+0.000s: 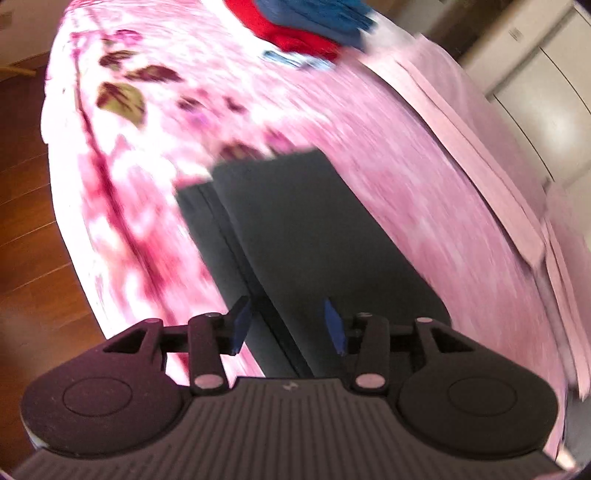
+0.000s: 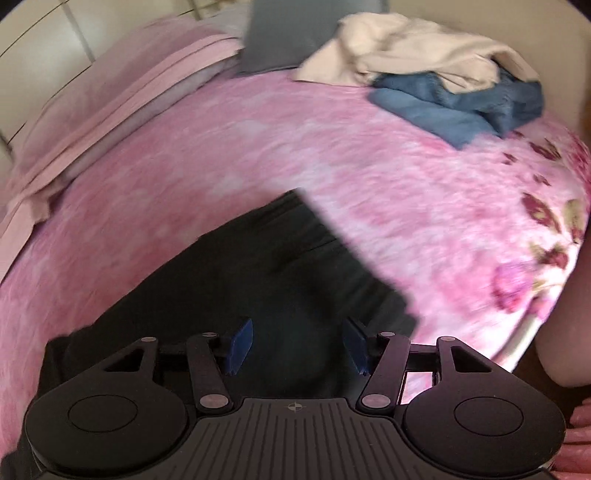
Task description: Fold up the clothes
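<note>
A dark, near-black garment (image 1: 306,236) lies folded flat on the pink flowered bedspread (image 1: 155,122). In the left wrist view my left gripper (image 1: 290,326) hangs above its near end, jaws apart, nothing between the blue pads. In the right wrist view the same dark garment (image 2: 280,273) spreads below my right gripper (image 2: 297,345), whose jaws stand wide with no cloth pinched between them. Both views are smeared by motion.
Red and blue folded clothes (image 1: 306,26) lie at the far end of the bed. A cream garment (image 2: 417,55) and a blue one (image 2: 465,103) are heaped at the back right. Pink pillows (image 2: 122,85) and a grey cushion (image 2: 295,33) line the head; wooden floor (image 1: 26,184) lies left.
</note>
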A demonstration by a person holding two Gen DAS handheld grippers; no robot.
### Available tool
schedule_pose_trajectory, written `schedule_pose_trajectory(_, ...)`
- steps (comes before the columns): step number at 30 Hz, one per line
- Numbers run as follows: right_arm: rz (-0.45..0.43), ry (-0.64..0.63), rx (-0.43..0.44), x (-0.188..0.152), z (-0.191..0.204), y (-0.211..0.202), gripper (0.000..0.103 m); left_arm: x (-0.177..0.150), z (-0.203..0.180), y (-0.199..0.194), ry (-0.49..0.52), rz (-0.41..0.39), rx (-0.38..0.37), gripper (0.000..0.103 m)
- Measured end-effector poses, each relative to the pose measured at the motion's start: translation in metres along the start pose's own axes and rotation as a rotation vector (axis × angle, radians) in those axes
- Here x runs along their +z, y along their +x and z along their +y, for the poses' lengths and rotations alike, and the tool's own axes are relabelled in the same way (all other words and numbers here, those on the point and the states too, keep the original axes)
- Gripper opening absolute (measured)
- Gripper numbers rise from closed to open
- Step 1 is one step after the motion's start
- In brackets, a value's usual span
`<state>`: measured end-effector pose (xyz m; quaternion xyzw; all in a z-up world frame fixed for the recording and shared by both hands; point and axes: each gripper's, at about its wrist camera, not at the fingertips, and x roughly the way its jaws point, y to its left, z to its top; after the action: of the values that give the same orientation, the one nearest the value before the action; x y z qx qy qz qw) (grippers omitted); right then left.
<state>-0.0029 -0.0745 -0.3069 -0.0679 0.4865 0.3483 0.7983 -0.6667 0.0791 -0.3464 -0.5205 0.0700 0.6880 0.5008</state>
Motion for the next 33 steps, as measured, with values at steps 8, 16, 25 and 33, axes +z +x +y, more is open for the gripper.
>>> schedule_pose_trajectory(8, 0.087, -0.036, -0.05, -0.057, 0.06, 0.004, 0.058, 0.038, 0.034, 0.027, -0.099, 0.044, -0.059, 0.033)
schedule_pose_trajectory(16, 0.055, -0.057, -0.123, -0.08, 0.085, 0.012, 0.058, 0.058, 0.059, 0.018, -0.218, 0.089, -0.123, 0.023)
schedule_pose_trajectory(25, 0.043, -0.117, -0.151, -0.084, 0.088, 0.021, 0.058, 0.068, 0.056, 0.026, -0.197, 0.06, -0.204, 0.0)
schedule_pose_trajectory(33, 0.038, -0.139, -0.097, -0.079, 0.075, 0.022, 0.058, 0.057, 0.068, 0.01, 0.025, 0.036, -0.167, 0.0)
